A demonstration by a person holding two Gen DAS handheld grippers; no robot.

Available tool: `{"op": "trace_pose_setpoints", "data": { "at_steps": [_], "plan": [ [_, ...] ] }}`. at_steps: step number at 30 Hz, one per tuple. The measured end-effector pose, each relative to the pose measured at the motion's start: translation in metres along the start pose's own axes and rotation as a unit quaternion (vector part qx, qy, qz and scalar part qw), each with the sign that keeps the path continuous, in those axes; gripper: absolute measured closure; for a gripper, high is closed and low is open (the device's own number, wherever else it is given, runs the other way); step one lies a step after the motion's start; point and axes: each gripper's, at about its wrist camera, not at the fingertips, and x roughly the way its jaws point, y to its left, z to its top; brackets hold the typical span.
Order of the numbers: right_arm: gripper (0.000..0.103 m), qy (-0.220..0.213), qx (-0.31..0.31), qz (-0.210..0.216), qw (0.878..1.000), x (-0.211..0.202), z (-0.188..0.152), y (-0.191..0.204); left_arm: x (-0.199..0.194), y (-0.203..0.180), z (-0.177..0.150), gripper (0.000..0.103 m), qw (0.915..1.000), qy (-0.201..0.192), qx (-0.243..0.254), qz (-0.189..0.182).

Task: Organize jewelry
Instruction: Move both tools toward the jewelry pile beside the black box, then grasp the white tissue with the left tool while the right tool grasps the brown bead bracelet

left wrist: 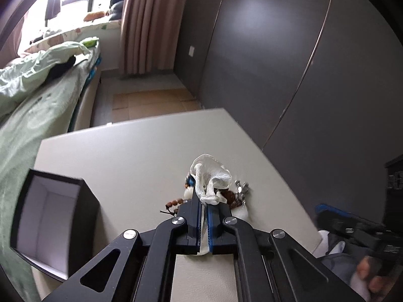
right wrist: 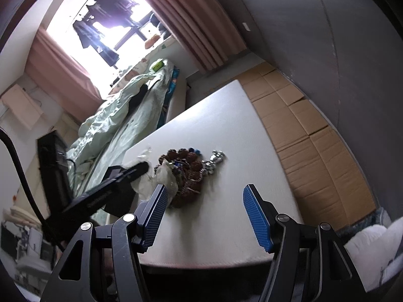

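My left gripper [left wrist: 204, 202] is shut on a white sheer pouch [left wrist: 212, 176], which bunches up past its tips above a pile of jewelry [left wrist: 233, 196] on the white table [left wrist: 141, 156]. The pile holds brown bead bracelets [right wrist: 187, 173], a silver piece [right wrist: 214, 162] and blue beads. An open black box with a white inside [left wrist: 50, 216] stands at the left of the table. My right gripper [right wrist: 204, 203] is open and empty above the table's near side, short of the pile. The left gripper shows in the right wrist view [right wrist: 141, 168], beside the pile.
A bed with green bedding [left wrist: 37, 83] runs along the table's left. Flattened cardboard [right wrist: 309, 136] covers the floor to the right. A dark wardrobe wall [left wrist: 277, 63] stands behind. Pink curtains [left wrist: 148, 22] hang by the window.
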Motion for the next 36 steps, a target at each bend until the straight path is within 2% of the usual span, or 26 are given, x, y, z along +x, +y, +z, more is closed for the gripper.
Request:
{"op": "trace_pose_setpoints", "data": {
  "at_steps": [9, 16, 21, 24, 26, 32, 33, 34, 36],
  "plan": [
    [0.039, 0.016, -0.011, 0.045, 0.999, 0.030, 0.009, 0.015, -0.040, 0.014, 0.010, 0.100, 0.9993, -0.037, 0.000, 0.006],
    [0.057, 0.044, -0.058, 0.081, 0.994, 0.051, 0.001, 0.049, -0.062, 0.036, 0.015, 0.100, 0.9979, -0.060, -0.016, 0.015],
    [0.060, 0.072, -0.083, 0.085, 0.990, 0.071, -0.004, 0.066, -0.077, 0.051, 0.012, 0.100, 0.9967, -0.072, -0.030, 0.022],
    [0.062, 0.093, -0.095, 0.069, 0.989, 0.087, -0.006, 0.075, -0.085, 0.062, 0.009, 0.100, 0.9957, -0.079, -0.040, 0.028],
    [0.063, 0.096, -0.106, 0.033, 0.989, 0.097, -0.007, 0.079, -0.090, 0.069, 0.006, 0.100, 0.9951, -0.082, -0.045, 0.032],
    [0.069, 0.114, -0.138, -0.033, 0.983, 0.115, -0.013, 0.084, -0.105, 0.092, -0.003, 0.100, 0.9930, -0.093, -0.060, 0.040],
    [0.071, 0.119, -0.144, -0.046, 0.981, 0.119, -0.014, 0.085, -0.107, 0.096, -0.004, 0.100, 0.9924, -0.096, -0.064, 0.042],
    [0.079, 0.121, -0.150, -0.061, 0.979, 0.122, -0.015, 0.086, -0.109, 0.100, -0.005, 0.100, 0.9919, -0.099, -0.066, 0.042],
    [0.083, 0.123, -0.160, -0.072, 0.977, 0.123, -0.015, 0.087, -0.113, 0.104, -0.006, 0.100, 0.9912, -0.105, -0.069, 0.043]
  ]
}}
